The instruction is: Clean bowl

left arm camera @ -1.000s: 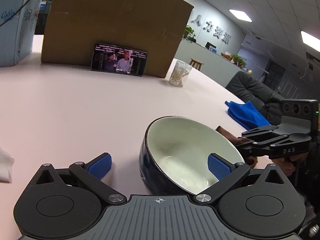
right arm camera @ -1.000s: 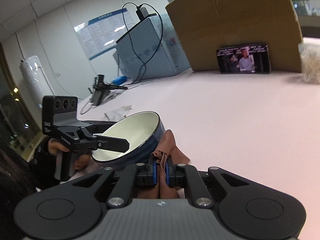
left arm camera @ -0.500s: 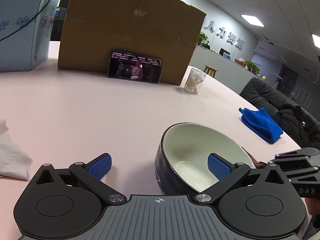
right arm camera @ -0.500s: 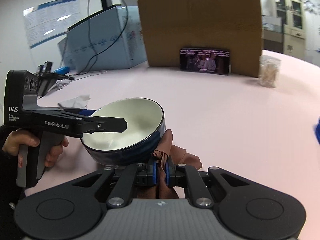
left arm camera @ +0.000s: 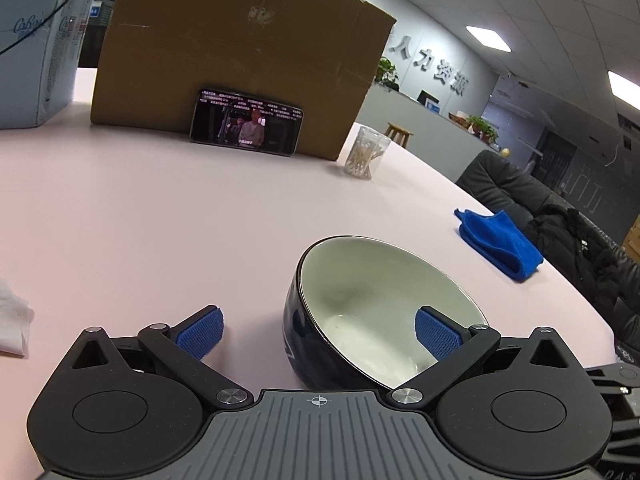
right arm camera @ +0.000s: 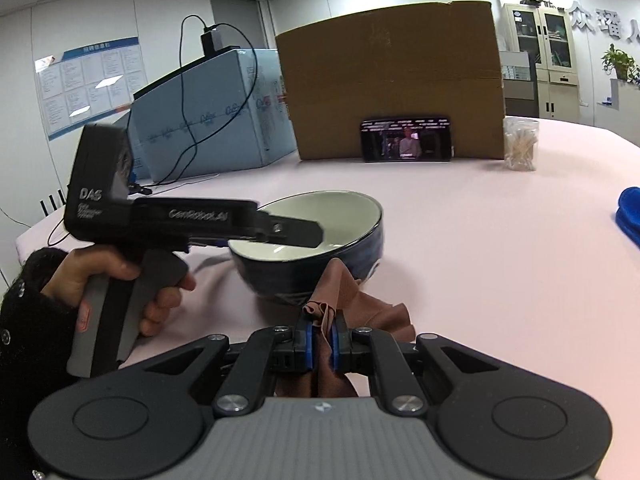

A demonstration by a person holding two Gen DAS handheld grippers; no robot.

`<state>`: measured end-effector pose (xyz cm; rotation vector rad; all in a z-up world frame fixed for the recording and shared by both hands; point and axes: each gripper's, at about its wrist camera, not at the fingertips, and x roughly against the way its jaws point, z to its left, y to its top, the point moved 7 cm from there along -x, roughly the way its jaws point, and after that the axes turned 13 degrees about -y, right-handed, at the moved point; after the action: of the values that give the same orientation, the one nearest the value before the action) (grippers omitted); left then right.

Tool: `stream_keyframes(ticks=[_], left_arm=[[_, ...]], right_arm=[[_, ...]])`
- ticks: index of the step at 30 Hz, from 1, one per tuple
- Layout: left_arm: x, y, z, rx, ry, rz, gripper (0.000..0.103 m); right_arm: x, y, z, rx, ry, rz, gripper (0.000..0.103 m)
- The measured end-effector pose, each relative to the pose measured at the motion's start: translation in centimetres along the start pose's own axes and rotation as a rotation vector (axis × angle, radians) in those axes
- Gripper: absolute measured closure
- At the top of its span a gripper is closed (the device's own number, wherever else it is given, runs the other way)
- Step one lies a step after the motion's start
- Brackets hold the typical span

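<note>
Now that our right gripper (right arm camera: 322, 346), pinching the brown cloth (right arm camera: 340, 296), has swung beside the bowl (right arm camera: 316, 248), our spread left gripper (left arm camera: 318, 330) straddles its rim and wiping can begin

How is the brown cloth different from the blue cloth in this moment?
The brown cloth is pinched between the shut pads of the right gripper and lies against the dark outside of the bowl; the blue cloth lies free, far from the bowl, near the edge of the pink table. The brown cloth looks thin and crumpled; the blue cloth looks thick and folded. Both are on the same table.
</note>
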<state>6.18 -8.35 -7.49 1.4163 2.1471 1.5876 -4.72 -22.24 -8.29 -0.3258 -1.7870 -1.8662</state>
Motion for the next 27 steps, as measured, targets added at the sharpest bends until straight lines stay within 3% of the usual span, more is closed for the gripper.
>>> stream_keyframes(ticks=[7,11,14,20,27], left_arm=[[0.1,-0.1,0.0,0.003,-0.003,-0.003,0.000],[0.2,-0.1,0.0,0.005,-0.005,-0.003,0.000],[0.4,-0.1,0.2,0.012,-0.011,-0.007,0.000],[0.5,-0.2,0.2,0.015,-0.013,-0.008,0.000],[0.6,-0.2,0.3,0.014,-0.014,-0.009,0.000]], right_arm=[[0.8,1.1,-0.2,-0.084,0.079,-0.065,0.093],[0.1,2.5,-3.8,-0.310,0.137,-0.078,0.093],[-1.1,3.3,-6.6,-0.478,0.133,-0.072,0.093],[-4.2,2.9,-9.0,-0.760,0.210,0.015,0.093],[-5.1,3.7,-8.8,-0.795,0.207,-0.039,0.093]])
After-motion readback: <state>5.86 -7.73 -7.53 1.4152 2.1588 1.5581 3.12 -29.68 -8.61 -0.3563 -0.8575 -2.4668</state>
